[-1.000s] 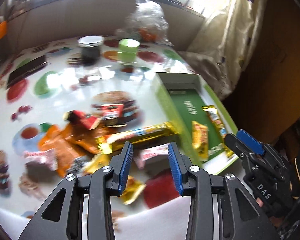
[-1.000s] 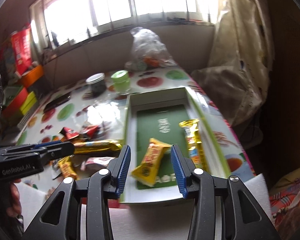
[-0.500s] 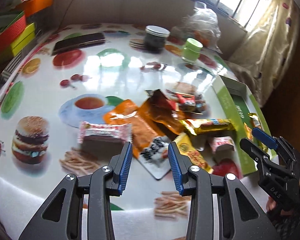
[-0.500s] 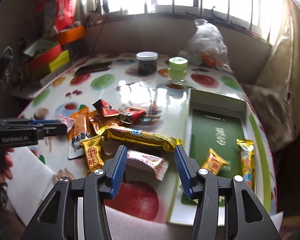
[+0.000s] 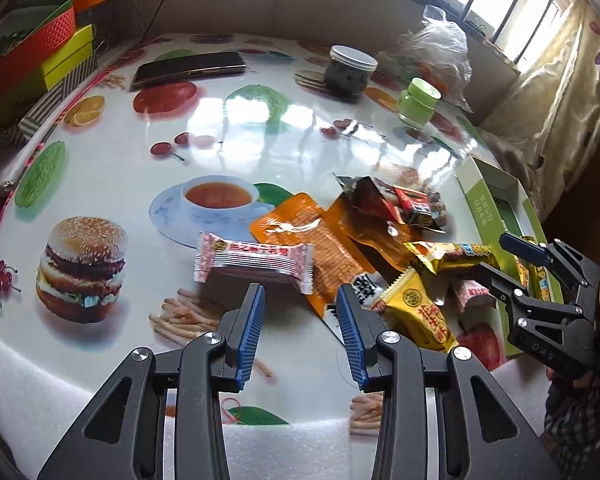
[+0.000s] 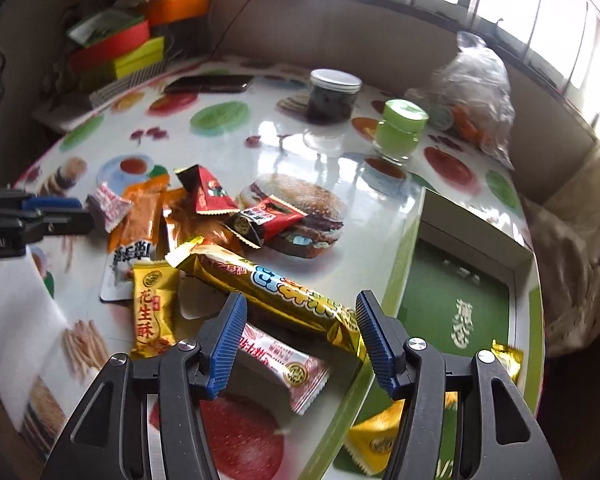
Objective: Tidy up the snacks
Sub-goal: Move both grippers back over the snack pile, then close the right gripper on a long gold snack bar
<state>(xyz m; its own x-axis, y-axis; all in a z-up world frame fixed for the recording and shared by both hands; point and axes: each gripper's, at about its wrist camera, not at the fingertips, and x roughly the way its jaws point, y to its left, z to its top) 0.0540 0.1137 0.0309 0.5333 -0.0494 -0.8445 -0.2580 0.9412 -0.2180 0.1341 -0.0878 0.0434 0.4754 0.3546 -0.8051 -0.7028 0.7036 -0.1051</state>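
**Two open grippers over the snack pile**

The left gripper point(image 5: 300, 320) is held with fingers apart and empty; just ahead lies a pink-and-white wrapped wafer packet point(image 5: 255, 260), its long axis crosswise to the fingers. The right gripper point(image 6: 298, 336) is likewise spread and empty, and a long gold foil snack bar point(image 6: 268, 292) lies diagonally between its fingertips, pointing toward the green-rimmed cardboard tray point(image 6: 400, 280) at the right. The bar is judged nearer the right gripper.

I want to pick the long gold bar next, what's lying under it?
The long gold bar lies across a pink-and-white wrapped snack, near the right claw. Its far end overlaps other packets; what lies under its middle is hidden.
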